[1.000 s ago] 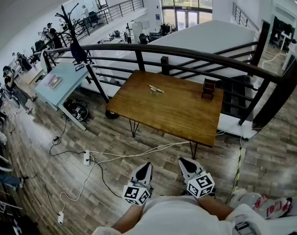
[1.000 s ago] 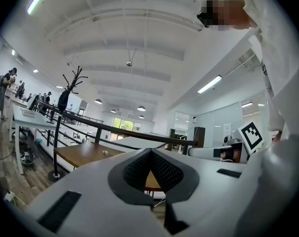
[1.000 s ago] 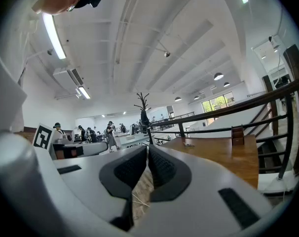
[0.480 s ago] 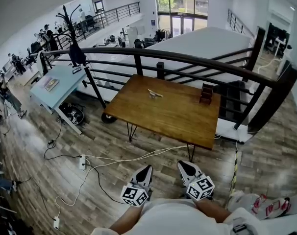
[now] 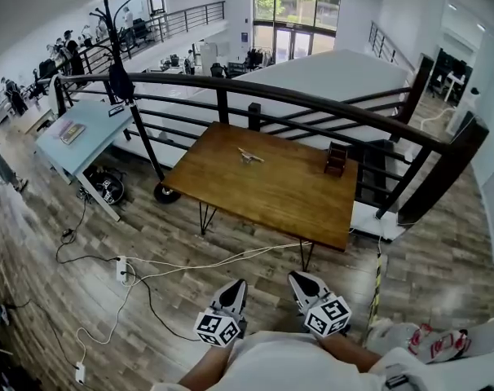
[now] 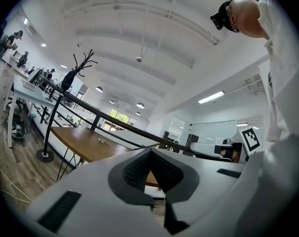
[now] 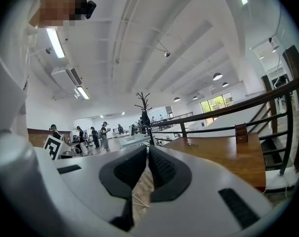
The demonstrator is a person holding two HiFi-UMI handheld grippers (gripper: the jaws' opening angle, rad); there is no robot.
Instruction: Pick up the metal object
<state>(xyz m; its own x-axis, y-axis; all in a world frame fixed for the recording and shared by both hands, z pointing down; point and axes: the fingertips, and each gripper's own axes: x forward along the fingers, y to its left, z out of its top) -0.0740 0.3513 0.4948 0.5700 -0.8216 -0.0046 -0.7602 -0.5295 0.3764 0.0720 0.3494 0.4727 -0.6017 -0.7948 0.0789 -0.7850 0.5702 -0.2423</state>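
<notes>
The metal object (image 5: 249,155) is a small pale piece lying near the far edge of the wooden table (image 5: 263,194). It is also small and far off in the left gripper view (image 6: 102,141) and the right gripper view (image 7: 192,143). Both grippers are held low, close to my body and well short of the table. The left gripper (image 5: 238,286) has its jaws together with nothing between them (image 6: 150,152). The right gripper (image 5: 297,278) is also shut and empty (image 7: 147,149). Both point level towards the table.
A small dark wooden holder (image 5: 337,158) stands at the table's far right. A black curved railing (image 5: 312,100) runs behind the table. White cables and a power strip (image 5: 121,269) cross the floor before it. A light blue desk (image 5: 74,133) and a coat stand (image 5: 116,55) are at the left.
The table has shifted a little left and down in the head view as I move towards it. Both grippers have stayed low by my body, shut and empty.
</notes>
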